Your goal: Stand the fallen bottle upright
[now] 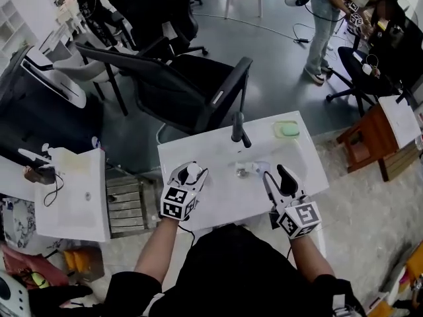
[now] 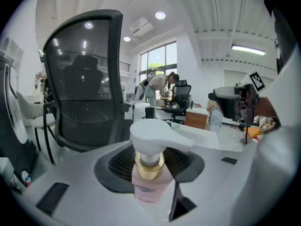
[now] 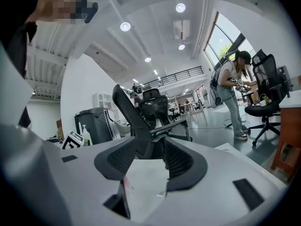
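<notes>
**Pump bottle**, pink body, gold collar, white pump head uppermost. It is clamped just below the collar between the jaws of my left tool and held about upright over the near left part of the white worktop. I cannot tell whether its base touches the surface. My right tool stands partly open and empty over the worktop's near right part, well apart from the bottle.

**Step in hand, as I judge it:** lower the bottle straight onto a flat bare patch clear of the drain, holding the body plumb. Part the jaws only once the base sits flat, since a top-heavy pump may tip if released aslant.

**Surface:** black faucet at the far edge, green soap near the far right corner.

**Room:** black office chair just beyond, second white basin at left, grey floor, a person standing well off.
</notes>
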Demonstrator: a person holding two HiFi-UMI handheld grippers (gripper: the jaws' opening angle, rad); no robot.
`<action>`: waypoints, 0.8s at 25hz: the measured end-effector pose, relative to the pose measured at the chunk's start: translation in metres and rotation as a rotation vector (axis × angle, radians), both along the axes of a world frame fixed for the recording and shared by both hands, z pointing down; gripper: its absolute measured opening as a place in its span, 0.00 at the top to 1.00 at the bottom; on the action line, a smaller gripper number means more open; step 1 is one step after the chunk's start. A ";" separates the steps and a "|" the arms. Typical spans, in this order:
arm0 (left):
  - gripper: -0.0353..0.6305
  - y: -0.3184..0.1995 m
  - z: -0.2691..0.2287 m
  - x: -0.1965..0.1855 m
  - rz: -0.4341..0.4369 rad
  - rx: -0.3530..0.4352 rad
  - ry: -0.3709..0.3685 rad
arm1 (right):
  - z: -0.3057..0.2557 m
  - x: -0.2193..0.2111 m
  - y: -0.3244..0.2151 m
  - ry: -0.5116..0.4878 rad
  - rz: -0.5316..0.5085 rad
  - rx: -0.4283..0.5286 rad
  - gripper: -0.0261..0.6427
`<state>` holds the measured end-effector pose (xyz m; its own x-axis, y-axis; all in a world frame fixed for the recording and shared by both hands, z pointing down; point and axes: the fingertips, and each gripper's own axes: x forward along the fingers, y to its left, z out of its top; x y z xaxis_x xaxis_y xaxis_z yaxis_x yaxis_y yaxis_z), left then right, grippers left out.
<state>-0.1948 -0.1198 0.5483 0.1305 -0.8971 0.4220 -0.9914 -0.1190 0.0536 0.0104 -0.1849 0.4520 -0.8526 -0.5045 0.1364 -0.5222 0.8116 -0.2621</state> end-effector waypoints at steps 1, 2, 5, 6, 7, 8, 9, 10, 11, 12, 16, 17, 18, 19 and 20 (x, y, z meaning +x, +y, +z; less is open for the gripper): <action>0.66 -0.001 -0.006 -0.008 -0.014 0.013 -0.006 | 0.001 -0.007 0.001 -0.003 -0.018 0.003 0.65; 0.66 -0.002 -0.012 -0.016 -0.027 0.024 -0.015 | 0.002 -0.014 0.002 -0.006 -0.036 0.005 0.65; 0.66 -0.003 -0.026 -0.039 -0.070 0.048 -0.042 | 0.001 -0.040 0.009 -0.009 -0.089 0.000 0.65; 0.66 -0.003 -0.031 -0.048 -0.089 0.057 -0.036 | 0.000 -0.048 0.010 -0.009 -0.108 0.005 0.65; 0.66 -0.004 -0.037 -0.056 -0.111 0.070 -0.019 | -0.001 -0.056 0.012 -0.010 -0.127 0.012 0.65; 0.66 -0.005 -0.042 -0.065 -0.135 0.085 0.006 | -0.002 -0.062 0.012 -0.009 -0.141 0.014 0.65; 0.66 -0.006 -0.046 -0.072 -0.158 0.099 0.031 | -0.001 -0.068 0.013 -0.008 -0.151 0.011 0.65; 0.66 -0.007 -0.051 -0.078 -0.174 0.113 0.047 | 0.000 -0.072 0.014 -0.006 -0.158 0.005 0.65; 0.66 -0.008 -0.056 -0.082 -0.183 0.125 0.048 | 0.003 -0.075 0.015 -0.002 -0.163 -0.002 0.65; 0.66 -0.009 -0.060 -0.085 -0.186 0.135 0.035 | 0.005 -0.078 0.015 0.002 -0.167 -0.008 0.65; 0.66 -0.018 -0.071 -0.103 -0.194 0.150 -0.037 | 0.009 -0.087 0.012 0.010 -0.174 -0.014 0.65; 0.66 -0.019 -0.072 -0.109 -0.199 0.148 -0.042 | 0.010 -0.088 0.011 0.010 -0.172 -0.016 0.65; 0.66 -0.020 -0.072 -0.115 -0.205 0.145 -0.044 | 0.010 -0.090 0.010 0.010 -0.170 -0.018 0.65; 0.66 -0.020 -0.071 -0.122 -0.210 0.140 -0.046 | 0.010 -0.092 0.008 0.009 -0.169 -0.021 0.65; 0.66 -0.020 -0.071 -0.128 -0.215 0.135 -0.048 | 0.011 -0.095 0.008 0.009 -0.168 -0.023 0.65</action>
<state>-0.3228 -0.1397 0.4774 -0.0872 -0.9507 0.2976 -0.9957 0.0924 0.0034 -0.0845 -0.1773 0.4627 -0.9232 -0.3520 0.1541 -0.3823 0.8813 -0.2778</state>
